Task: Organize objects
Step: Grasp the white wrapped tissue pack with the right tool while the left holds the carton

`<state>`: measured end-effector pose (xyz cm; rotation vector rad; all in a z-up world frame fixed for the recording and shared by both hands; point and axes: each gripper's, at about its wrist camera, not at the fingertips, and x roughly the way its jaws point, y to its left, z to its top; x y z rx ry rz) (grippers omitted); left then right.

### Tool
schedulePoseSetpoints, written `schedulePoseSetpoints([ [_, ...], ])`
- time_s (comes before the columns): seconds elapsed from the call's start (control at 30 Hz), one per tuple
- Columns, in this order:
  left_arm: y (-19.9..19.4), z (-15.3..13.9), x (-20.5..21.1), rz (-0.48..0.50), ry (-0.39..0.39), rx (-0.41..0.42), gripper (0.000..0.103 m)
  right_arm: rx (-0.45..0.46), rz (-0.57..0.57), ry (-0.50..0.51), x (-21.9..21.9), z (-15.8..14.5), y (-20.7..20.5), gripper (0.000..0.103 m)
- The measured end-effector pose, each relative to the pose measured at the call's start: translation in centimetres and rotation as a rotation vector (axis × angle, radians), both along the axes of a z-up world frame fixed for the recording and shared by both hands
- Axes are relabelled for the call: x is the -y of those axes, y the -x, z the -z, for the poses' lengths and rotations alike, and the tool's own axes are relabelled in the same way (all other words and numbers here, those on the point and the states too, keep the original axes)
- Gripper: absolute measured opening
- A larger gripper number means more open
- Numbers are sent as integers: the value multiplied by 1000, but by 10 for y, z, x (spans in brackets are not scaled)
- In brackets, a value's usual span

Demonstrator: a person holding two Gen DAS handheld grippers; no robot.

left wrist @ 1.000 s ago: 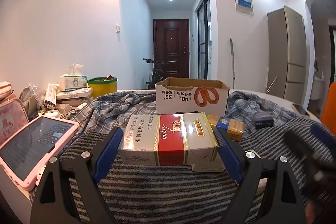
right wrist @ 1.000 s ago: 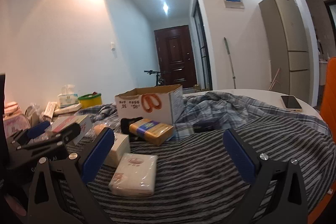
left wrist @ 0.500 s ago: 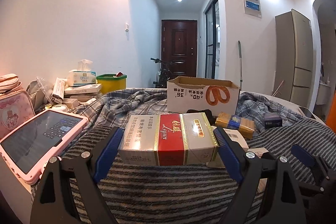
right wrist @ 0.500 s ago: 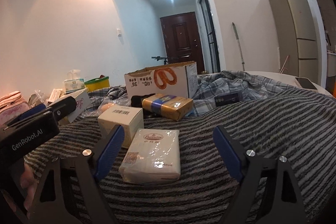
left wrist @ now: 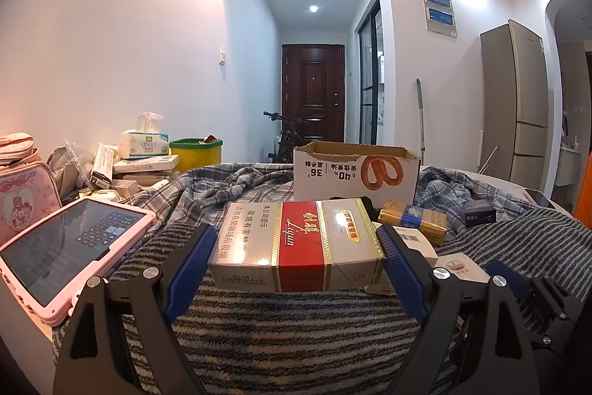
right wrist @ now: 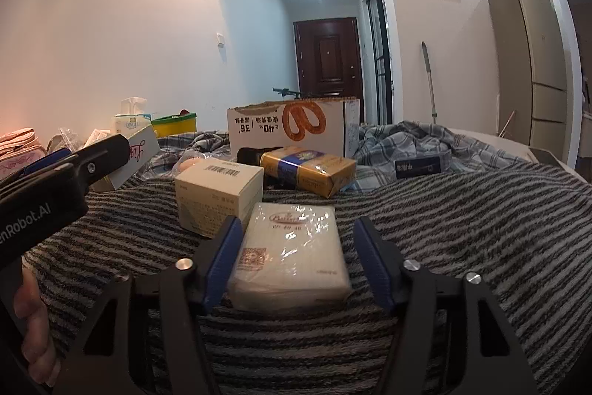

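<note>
Plastic-wrapped tissue pack (right wrist: pixel 290 256) lies flat on striped blanket (right wrist: pixel 462 228), between pads of right gripper (right wrist: pixel 296 260). Jaws just been closing round it; left pad near touching, right pad apart, no pinch yet. Left gripper (left wrist: pixel 296 256) pinches red-and-white carton (left wrist: pixel 296 243) at both ends, held above blanket. Pack soft: centre it, squeeze gently, lift straight, mind white box (right wrist: pixel 218 197) just beside. Open cardboard box (right wrist: pixel 292 128) behind looks likely destination.

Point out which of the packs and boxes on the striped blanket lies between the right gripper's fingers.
The plastic-wrapped white tissue pack; the cream barcode box and gold-and-blue pack lie beyond the right gripper.
</note>
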<state>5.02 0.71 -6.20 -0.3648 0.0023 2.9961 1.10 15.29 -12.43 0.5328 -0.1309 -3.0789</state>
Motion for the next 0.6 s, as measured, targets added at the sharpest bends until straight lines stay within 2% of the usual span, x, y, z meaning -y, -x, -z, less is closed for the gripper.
schedulePoseSetpoints([
  [0.13, 0, 0, 2, -2, -4, 0, 89, 8, 3, 9, -1, 2, 1, 54],
  [0.3, -1, 0, 0, -4, 5, -4, 89, 6, 9, -39, 4, 3, 1, 54],
  [0.5, -2, 0, -1, -8, 3, 3, 89, 51, 9, -59, 7, 4, 5, 54],
  [0.6, -3, 1, -2, -10, 3, 4, 89, 62, 5, -67, 8, 5, 6, 48],
])
